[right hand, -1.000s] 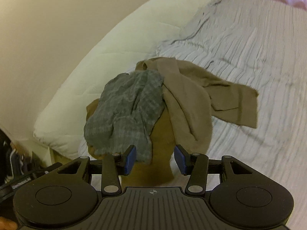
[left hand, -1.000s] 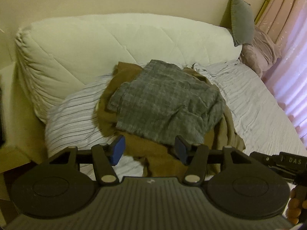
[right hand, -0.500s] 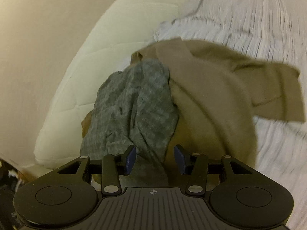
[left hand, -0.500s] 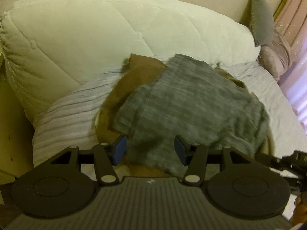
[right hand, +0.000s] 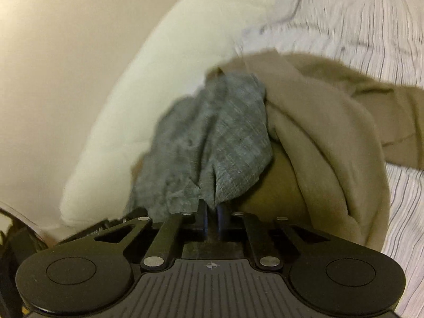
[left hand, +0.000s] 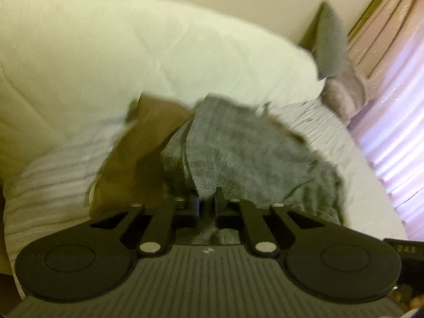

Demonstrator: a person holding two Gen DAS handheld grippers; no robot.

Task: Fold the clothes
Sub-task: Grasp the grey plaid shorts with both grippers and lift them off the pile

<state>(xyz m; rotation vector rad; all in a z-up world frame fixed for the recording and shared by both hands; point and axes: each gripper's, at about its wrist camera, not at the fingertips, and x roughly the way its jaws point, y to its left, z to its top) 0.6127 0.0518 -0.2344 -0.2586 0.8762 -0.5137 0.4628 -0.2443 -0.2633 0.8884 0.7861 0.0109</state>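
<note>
Grey checked cloth (left hand: 246,153) lies on a brown garment (right hand: 318,122) on the bed (right hand: 371,26), its near edge pinched by the closing left gripper (left hand: 207,206) and right gripper (right hand: 211,218), stretching away ahead.

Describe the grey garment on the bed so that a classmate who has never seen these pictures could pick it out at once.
Start at the bed with the striped sheet, backed by a big white quilted cushion. In front of it lies a brown garment, and the grey garment lies on top. It alone is grey with a faint check weave, its near edge pinched in both closing claws.
</note>
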